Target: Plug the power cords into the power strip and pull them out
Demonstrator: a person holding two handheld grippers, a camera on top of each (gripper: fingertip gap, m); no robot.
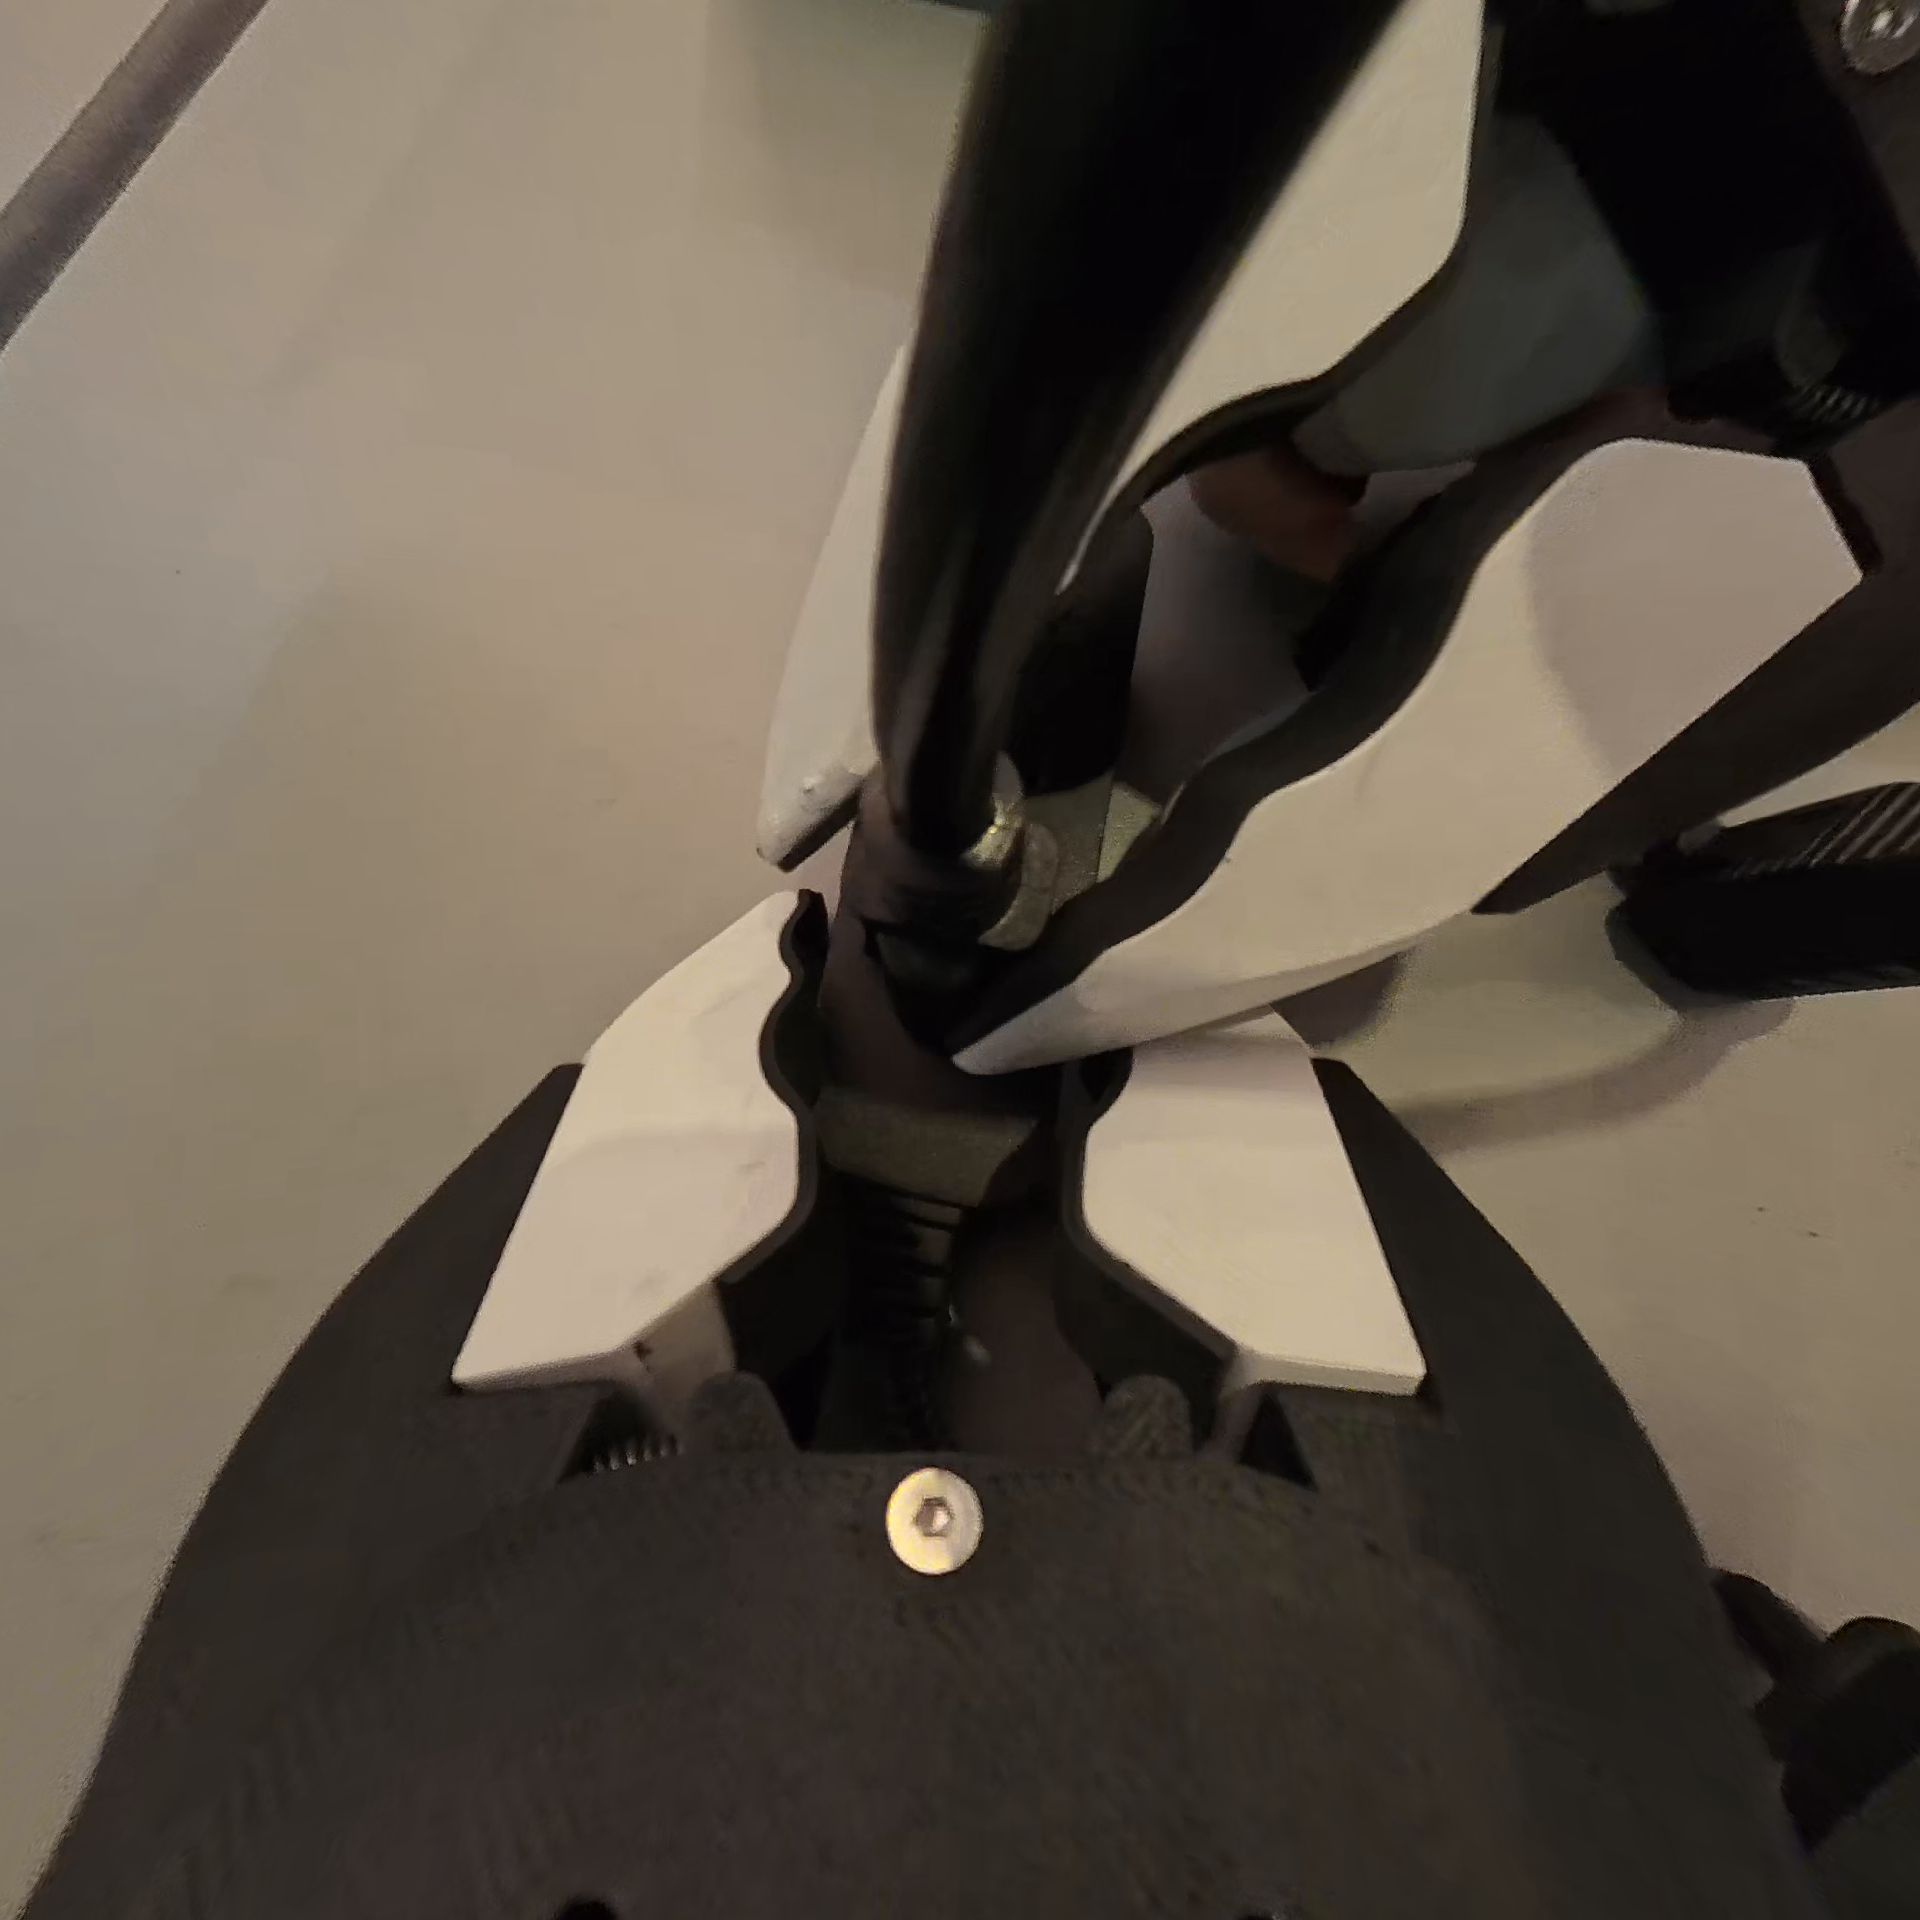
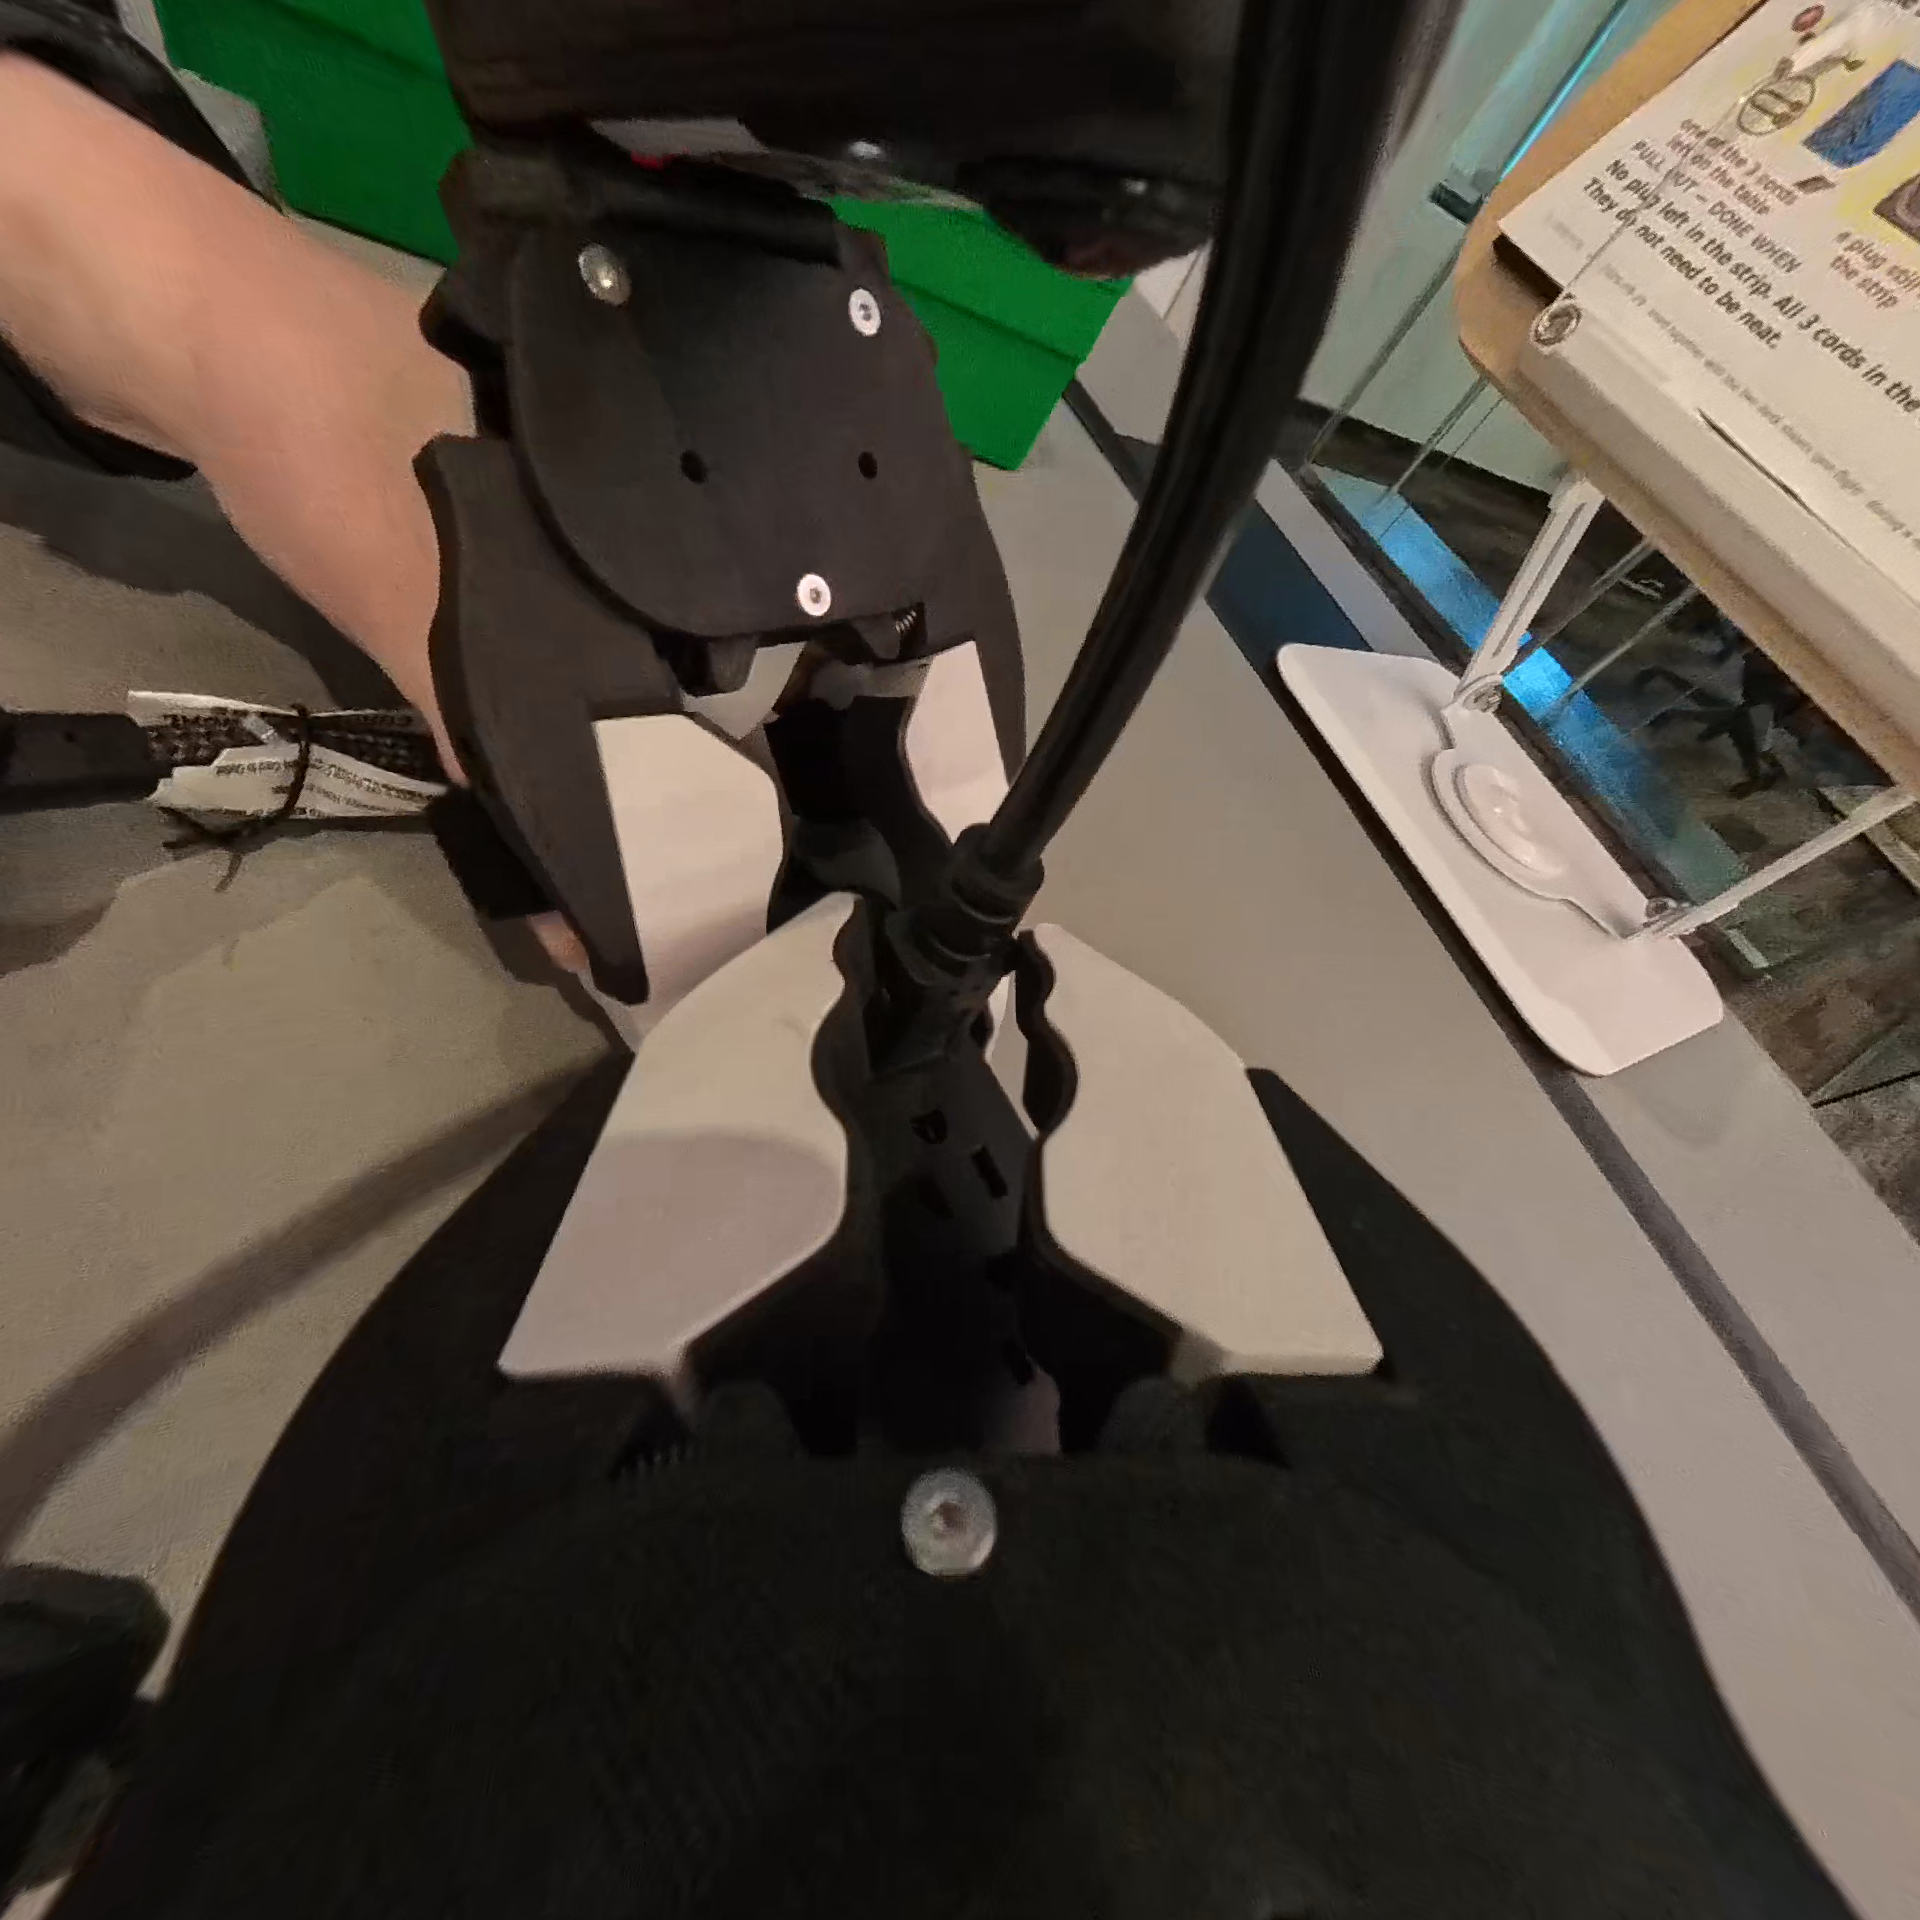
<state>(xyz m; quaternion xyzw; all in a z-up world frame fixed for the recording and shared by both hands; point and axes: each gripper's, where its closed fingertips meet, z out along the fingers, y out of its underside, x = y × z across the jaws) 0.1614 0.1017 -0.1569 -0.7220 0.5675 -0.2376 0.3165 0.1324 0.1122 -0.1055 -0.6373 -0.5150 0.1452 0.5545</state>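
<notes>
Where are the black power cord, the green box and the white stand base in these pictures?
black power cord (image 2: 1174, 520), right wrist view, mid cable.
green box (image 2: 343, 135), right wrist view, front face.
white stand base (image 2: 1382, 727), right wrist view, bare plate.

I cannot see the plug (image 2: 951, 1143) prongs; the gripper fingers (image 2: 727, 1174) cover them. The cord (image 2: 1195, 447) runs off the top edge. The person's hand (image 2: 208, 416) is motion-blurred and cut by the left edge. Power strip: cannot identify.

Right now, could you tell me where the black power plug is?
The black power plug is mid-frame in both wrist views, pinched between the right gripper and the left gripper above the grey table.
</notes>
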